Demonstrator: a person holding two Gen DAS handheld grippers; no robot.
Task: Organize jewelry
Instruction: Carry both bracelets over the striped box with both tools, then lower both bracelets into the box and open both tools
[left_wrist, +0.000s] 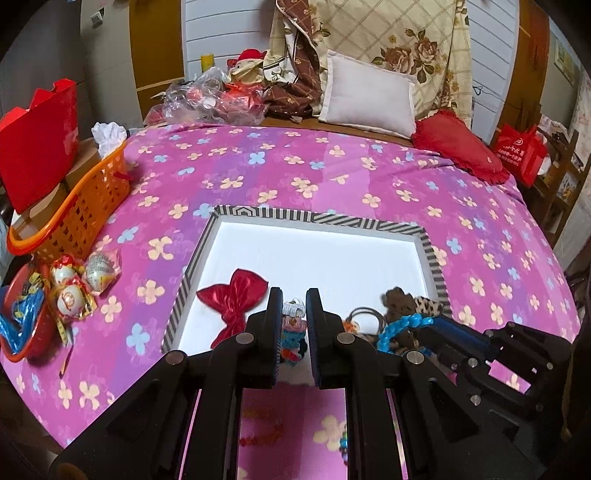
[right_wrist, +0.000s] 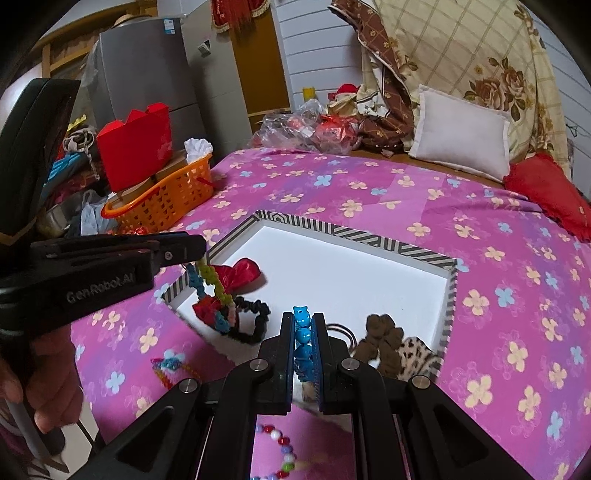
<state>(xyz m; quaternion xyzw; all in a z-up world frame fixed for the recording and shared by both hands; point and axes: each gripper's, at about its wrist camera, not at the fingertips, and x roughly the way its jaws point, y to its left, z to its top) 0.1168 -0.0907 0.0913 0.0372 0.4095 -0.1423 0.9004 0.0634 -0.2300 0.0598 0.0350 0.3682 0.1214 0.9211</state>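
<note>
Right tongs (right_wrist: 303, 345) pinch a blue bead bracelet (right_wrist: 302, 341) over the striped-rim tray (right_wrist: 354, 236). Left tongs (right_wrist: 192, 254) dangle a multicolour bead string (right_wrist: 212, 295) above it. Red bow (left_wrist: 236, 301), scrunchies already inside; beaded necklace (right_wrist: 282, 448) remains on the bed (left_wrist: 332, 166).

Both wrist views look forward, down along own fingers, close over striped-rim tray (left_wrist: 430, 251) on bed; tray, bedspread (right_wrist: 369, 192) shared.
</note>
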